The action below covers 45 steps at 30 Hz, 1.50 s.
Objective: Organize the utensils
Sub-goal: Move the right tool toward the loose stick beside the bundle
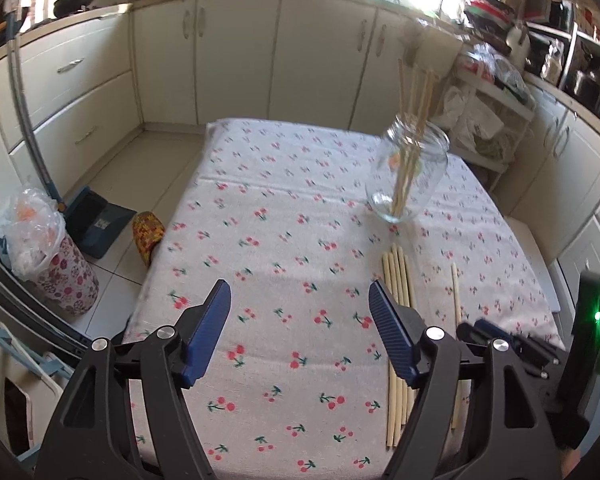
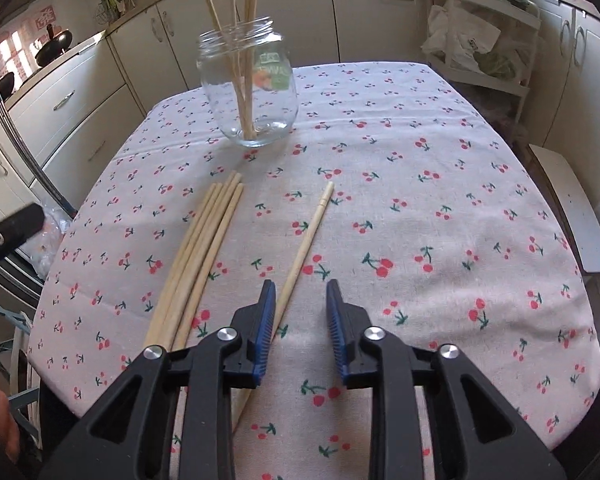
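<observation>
Hovering right gripper (image 2: 301,288) part open, empty, single chopstick (image 2: 306,240) under left finger; bundle (image 2: 198,256) left, jar (image 2: 252,88) ahead; left gripper (image 1: 300,300) wide open, empty, bin (image 1: 48,248) left-view only

The tablecloth (image 2: 420,208) is pale with red cherries and green stems. The chopsticks (image 2: 204,248) are light beige. The jar (image 2: 256,92) is clear glass, its label perhaps green and orange. The gripper pads (image 2: 266,332) are blue.

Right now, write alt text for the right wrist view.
The open right gripper hovers over a single chopstick on a cherry-print tablecloth. A chopstick bundle lies left; beyond, a glass jar holds more.
</observation>
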Available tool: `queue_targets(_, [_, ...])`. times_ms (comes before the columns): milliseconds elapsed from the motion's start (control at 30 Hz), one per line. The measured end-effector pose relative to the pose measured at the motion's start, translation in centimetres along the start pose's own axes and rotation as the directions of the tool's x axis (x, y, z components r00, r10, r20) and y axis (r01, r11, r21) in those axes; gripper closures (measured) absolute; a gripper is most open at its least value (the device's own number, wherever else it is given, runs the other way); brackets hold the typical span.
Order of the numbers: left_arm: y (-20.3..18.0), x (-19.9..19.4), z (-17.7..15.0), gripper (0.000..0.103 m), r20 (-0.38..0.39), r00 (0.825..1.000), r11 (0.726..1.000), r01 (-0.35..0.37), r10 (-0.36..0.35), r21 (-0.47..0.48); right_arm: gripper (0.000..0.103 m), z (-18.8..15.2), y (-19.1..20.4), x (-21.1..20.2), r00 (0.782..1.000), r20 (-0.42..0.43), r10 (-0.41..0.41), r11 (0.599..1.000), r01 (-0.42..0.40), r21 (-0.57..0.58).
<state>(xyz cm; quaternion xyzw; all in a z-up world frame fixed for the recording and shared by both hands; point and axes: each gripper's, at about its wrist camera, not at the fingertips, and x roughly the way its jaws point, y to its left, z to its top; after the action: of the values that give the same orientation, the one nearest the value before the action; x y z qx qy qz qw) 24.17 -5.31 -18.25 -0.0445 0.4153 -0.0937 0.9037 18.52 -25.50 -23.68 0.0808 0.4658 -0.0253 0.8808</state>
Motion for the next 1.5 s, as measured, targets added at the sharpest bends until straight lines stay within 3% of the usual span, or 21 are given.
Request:
queue_targets(133, [-2.4,2.9,-0.3,0.033,-0.074,0.997,0.996,0.023,-0.017,0.081,0.075,0.5,0.5,0.6,1.0,0.001,-0.002,0.999,0.002,-0.042])
queue_targets(300, [-4.9,6.1,-0.2,0.033,-0.111,0.993,0.989,0.041,-0.025,0.139,0.075,0.5,-0.3,0.5,1.0,0.005,0.01,0.998,-0.01,-0.056])
queue_targets(500, [-6.0,8.7,0.1,0.034,-0.139,0.99,0.989,0.01,0.011,0.15,0.075,0.3,-0.8,0.4,0.999,0.015,0.045,0.998,-0.044,-0.034])
queue_targets(667, [-5.9,10.3,0.1,0.034,-0.182,0.982,0.99,-0.016,0.043,0.143,0.067,0.2,-1.0,0.4,0.996,0.024,0.085,0.996,-0.084,-0.023])
queue_targets(833, [-6.1,10.2,0.3,0.034,-0.172,0.985,0.991,-0.005,0.029,0.135,0.061,0.2,-0.8,0.3,0.994,0.029,0.101,0.995,-0.101,-0.018])
queue_targets(1033, [-6.4,10.5,0.3,0.034,-0.172,0.983,0.985,-0.035,0.065,0.172,0.061,0.3,-1.0,0.3,0.993,0.026,0.112,0.994,-0.112,-0.009])
queue_targets(1267, [-6.7,10.8,1.0,0.034,-0.16,0.982,0.976,-0.062,0.097,0.21,0.06,1.8,-1.1,1.4,0.998,0.033,0.06,0.998,-0.06,-0.007])
queue_targets(1333, [-6.9,10.8,1.1,0.034,-0.153,0.982,0.969,-0.071,0.108,0.235,0.06,2.1,-0.6,1.7,0.999,0.026,0.047,0.998,-0.045,-0.048])
queue_targets(1433, [-5.9,11.0,1.1,0.039,-0.166,0.975,0.96,-0.102,0.149,0.262,0.074,2.2,-0.5,1.8,0.999,0.008,0.036,0.991,-0.035,-0.128])
queue_targets(1500, [-4.8,11.1,1.2,0.039,-0.19,0.975,0.973,-0.071,0.114,0.218,0.075,2.4,-1.4,1.7,0.999,-0.004,0.044,0.992,-0.044,-0.122])
